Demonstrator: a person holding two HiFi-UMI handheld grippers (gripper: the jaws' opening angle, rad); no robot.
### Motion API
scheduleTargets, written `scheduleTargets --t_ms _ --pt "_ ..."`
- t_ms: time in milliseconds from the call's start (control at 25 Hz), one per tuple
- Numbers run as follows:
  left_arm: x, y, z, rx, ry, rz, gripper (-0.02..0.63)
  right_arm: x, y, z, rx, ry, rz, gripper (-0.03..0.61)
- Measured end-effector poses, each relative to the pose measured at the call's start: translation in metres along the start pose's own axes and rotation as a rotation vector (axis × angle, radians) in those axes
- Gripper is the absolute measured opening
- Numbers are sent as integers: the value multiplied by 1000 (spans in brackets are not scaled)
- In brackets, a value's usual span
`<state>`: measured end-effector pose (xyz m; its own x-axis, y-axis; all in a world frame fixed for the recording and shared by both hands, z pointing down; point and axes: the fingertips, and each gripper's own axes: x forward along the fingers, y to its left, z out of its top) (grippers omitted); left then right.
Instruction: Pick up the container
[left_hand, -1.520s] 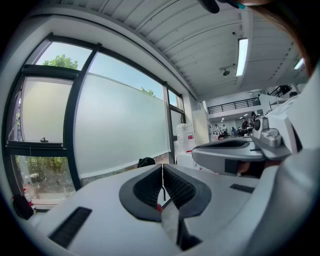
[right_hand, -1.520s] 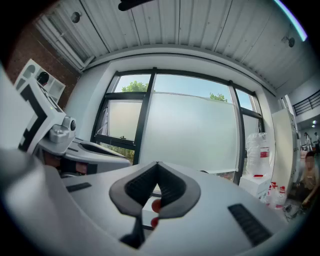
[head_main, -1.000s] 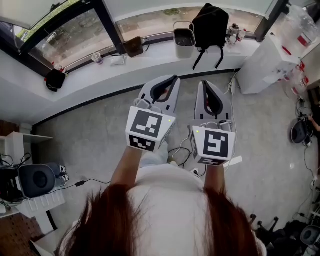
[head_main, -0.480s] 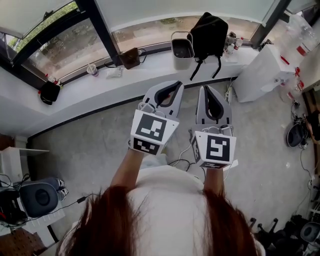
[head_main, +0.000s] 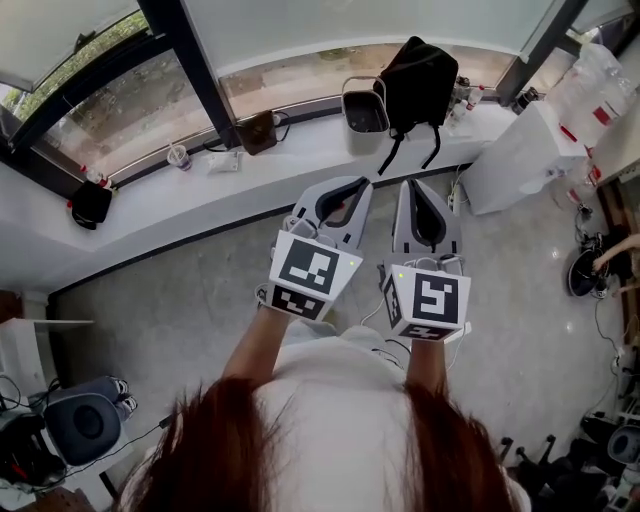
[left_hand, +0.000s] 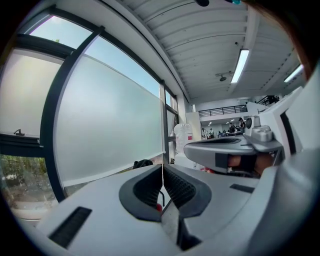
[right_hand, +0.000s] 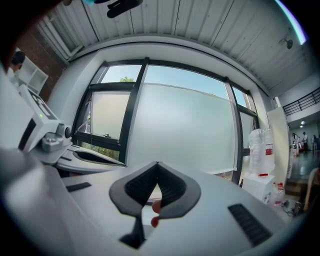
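A white bucket-like container (head_main: 365, 105) with a wire handle stands on the white window sill (head_main: 150, 205), next to a black backpack (head_main: 420, 68). Both grippers are held side by side in mid-air over the grey floor, short of the sill and pointing towards it. My left gripper (head_main: 352, 183) is shut with nothing between its jaws, its ribbed pads meeting in the left gripper view (left_hand: 162, 166). My right gripper (head_main: 418, 184) is likewise shut and empty (right_hand: 157, 163). The container does not show in either gripper view.
A white cabinet (head_main: 525, 140) with big water bottles (head_main: 600, 65) stands at the right. On the sill sit a cup (head_main: 178, 155), a brown bag (head_main: 262, 130) and a black pouch (head_main: 90, 203). Cables lie on the floor near my feet; an office chair (head_main: 80, 425) is at the lower left.
The sill, container and backpack have drawn closer as I move forward with both grippers. Both grippers stay shut and empty.
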<state>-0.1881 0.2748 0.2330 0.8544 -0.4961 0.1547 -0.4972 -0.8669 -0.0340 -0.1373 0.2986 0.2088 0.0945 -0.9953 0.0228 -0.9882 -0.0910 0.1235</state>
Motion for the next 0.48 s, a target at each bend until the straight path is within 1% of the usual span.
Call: scheduleTargets --t_ms 280,480 --pt "6 26 -7 -24 9 0 18 23 9 -4 8 24 7 25" --pt "16 41 -10 -39 9 17 18 40 5 -12 8 33 12 25"
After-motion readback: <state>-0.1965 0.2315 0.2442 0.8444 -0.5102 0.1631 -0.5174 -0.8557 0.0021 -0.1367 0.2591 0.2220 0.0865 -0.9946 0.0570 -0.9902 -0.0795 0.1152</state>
